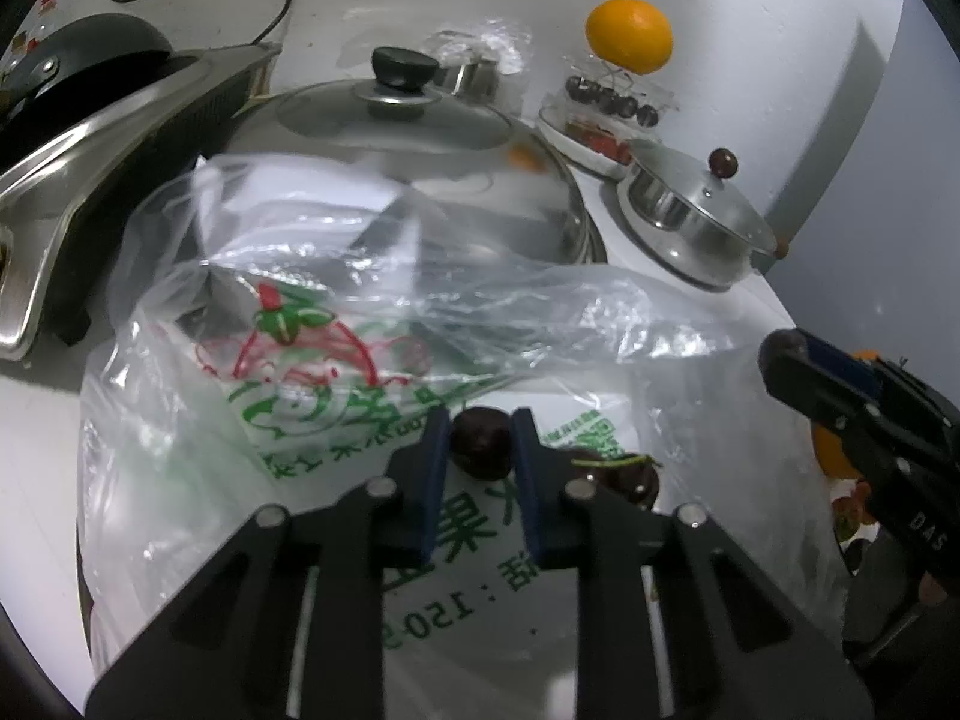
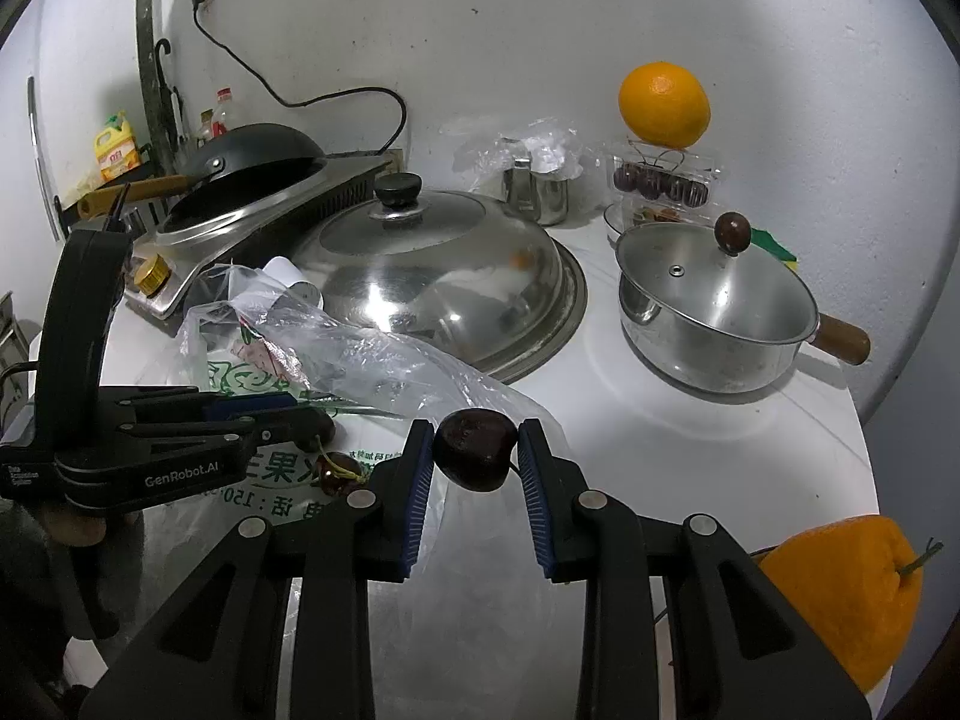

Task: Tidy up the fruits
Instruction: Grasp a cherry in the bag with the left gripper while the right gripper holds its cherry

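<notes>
My left gripper (image 1: 481, 421) is shut on a dark cherry (image 1: 480, 450), low over a clear printed plastic bag (image 1: 300, 360). A second cherry (image 1: 630, 480) with a green stem lies on the bag just to its right. My right gripper (image 2: 476, 427) is shut on another dark cherry (image 2: 476, 450), above the bag's right edge (image 2: 420, 372). In the right wrist view the left gripper (image 2: 321, 420) reaches in from the left, with the loose cherry (image 2: 339, 474) below its tips. An orange (image 2: 664, 103) rests on a clear box of cherries (image 2: 660, 183) by the wall. Another orange (image 2: 840, 594) lies at the lower right.
A large steel wok lid (image 2: 432, 276) sits behind the bag. A lidded saucepan (image 2: 714, 312) stands to its right, a steel cup (image 2: 537, 192) behind it. A stove with a black pan (image 2: 252, 162) fills the left. The white counter (image 2: 780, 450) ends at the right.
</notes>
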Tool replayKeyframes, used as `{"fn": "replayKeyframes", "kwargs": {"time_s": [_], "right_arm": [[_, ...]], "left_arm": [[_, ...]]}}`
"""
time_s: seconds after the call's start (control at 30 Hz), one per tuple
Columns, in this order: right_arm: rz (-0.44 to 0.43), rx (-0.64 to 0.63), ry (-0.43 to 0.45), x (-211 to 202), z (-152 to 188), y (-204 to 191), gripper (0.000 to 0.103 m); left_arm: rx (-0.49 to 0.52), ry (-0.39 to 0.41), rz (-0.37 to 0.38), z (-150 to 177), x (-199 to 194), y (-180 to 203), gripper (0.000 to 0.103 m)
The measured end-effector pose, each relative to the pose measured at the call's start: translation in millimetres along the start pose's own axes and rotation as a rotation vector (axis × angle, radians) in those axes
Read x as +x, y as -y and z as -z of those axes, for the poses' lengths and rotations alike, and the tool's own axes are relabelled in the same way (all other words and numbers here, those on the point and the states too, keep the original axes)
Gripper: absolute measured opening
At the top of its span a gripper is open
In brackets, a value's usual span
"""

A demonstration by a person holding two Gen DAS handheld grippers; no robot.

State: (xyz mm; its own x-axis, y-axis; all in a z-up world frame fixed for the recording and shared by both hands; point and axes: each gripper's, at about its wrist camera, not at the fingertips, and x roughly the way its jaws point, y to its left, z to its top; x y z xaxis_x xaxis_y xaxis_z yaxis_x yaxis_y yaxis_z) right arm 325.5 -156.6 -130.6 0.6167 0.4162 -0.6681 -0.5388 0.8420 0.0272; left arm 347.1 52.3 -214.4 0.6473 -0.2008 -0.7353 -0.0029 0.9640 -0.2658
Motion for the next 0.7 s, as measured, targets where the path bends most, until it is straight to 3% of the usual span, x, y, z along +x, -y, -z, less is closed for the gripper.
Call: {"fn": "replayKeyframes", "kwargs": {"time_s": [0.4,0.7], "right_arm": [[0.001,-0.006,0.001,-1.3,-0.7,-0.8,0.031],[0.005,-0.008,0.0,-1.1,-1.2,-1.1,0.031]], "left_arm": [[0.003,0.008,0.018,-0.1,-8.0,2.0,0.018],[-0.026,-0.01,0.0,-5.1,-1.5,-2.0,0.028]]}}
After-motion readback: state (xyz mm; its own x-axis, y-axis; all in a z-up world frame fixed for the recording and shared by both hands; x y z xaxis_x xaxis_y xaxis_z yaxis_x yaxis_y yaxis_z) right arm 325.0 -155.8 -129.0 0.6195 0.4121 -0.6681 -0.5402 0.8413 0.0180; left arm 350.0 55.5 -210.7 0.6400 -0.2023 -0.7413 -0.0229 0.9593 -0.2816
